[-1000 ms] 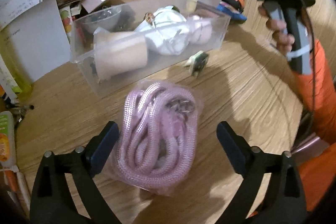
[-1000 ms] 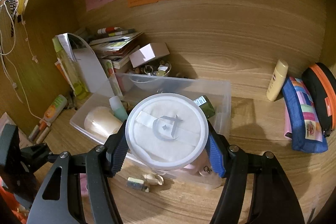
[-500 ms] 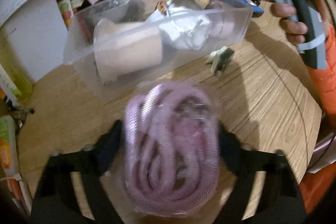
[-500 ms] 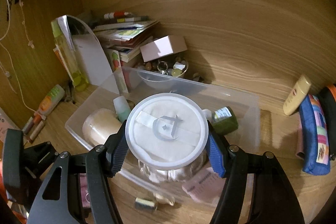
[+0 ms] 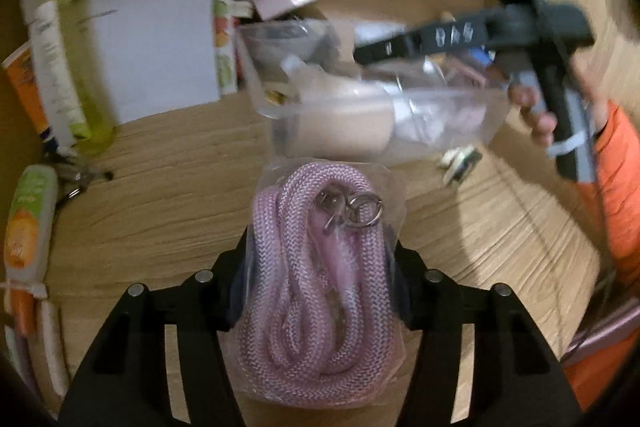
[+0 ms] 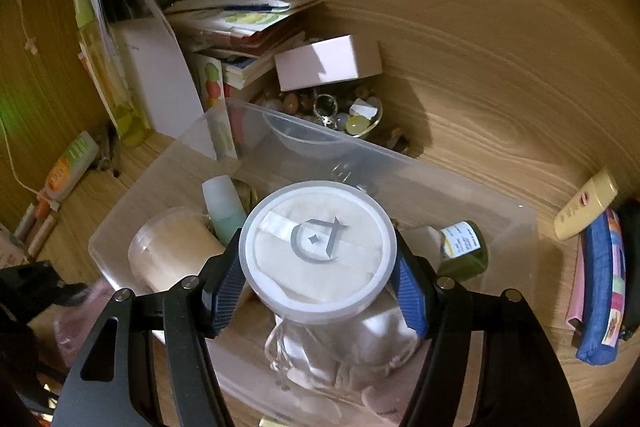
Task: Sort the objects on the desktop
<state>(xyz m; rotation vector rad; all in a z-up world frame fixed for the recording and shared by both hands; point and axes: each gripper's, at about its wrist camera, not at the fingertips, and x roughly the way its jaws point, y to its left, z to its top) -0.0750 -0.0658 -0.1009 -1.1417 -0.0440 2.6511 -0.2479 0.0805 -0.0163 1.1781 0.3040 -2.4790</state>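
Left gripper (image 5: 320,283) jaws, just closing, clamped on bagged pink braided rope coil (image 5: 320,291). Right gripper (image 6: 318,291) jaws gripping round clear-lidded puff case (image 6: 318,251) above clear plastic bin (image 6: 500,227).

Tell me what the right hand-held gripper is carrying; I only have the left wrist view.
Observer: The right hand-held gripper is shut on a round white-lidded container.
Operator: Where is it relative to the bin?
Observer: It is over the clear plastic bin, above a white drawstring pouch lying inside.
Operator: Anything on the desk to the right of the bin?
Observer: A cream tube lies beside a blue patchwork pouch.
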